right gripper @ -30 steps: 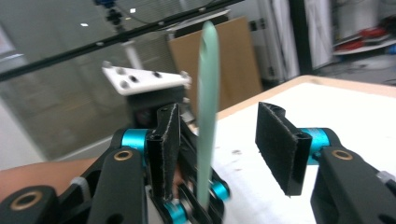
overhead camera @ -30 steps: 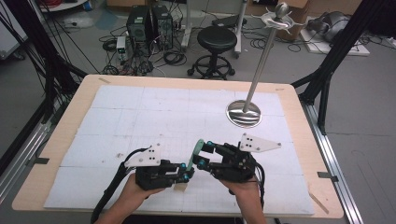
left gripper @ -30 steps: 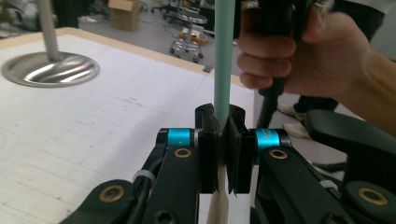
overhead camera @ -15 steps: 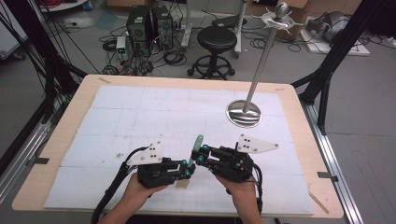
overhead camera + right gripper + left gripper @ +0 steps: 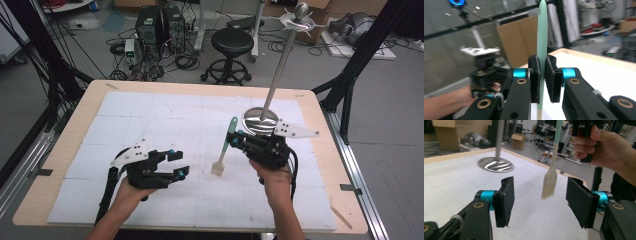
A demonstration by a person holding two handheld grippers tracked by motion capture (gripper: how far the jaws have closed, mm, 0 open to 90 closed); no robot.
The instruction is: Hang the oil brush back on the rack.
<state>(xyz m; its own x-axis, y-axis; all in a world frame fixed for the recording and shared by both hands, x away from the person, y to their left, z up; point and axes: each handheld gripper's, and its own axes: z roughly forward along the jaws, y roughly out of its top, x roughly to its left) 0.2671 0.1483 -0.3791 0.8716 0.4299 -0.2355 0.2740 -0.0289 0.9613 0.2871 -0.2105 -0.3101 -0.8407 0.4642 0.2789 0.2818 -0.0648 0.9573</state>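
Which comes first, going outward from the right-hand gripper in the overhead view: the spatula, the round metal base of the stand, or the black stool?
1. Spatula: clamped in the right gripper, hanging toward the table.
2. Round metal base: on the table just behind that gripper.
3. Black stool: on the floor beyond the table's far edge.

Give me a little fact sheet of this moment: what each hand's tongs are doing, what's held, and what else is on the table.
held thing: spatula, green handle, pale blade hanging just above the table
right tongs: shut on the spatula's handle, lifted off the table
left tongs: open, nothing between them, jaws have just been opening
handover: spatula now with the right tongs alone
other item: metal stand, round base, tall pole
surface: wooden table with white gridded mat
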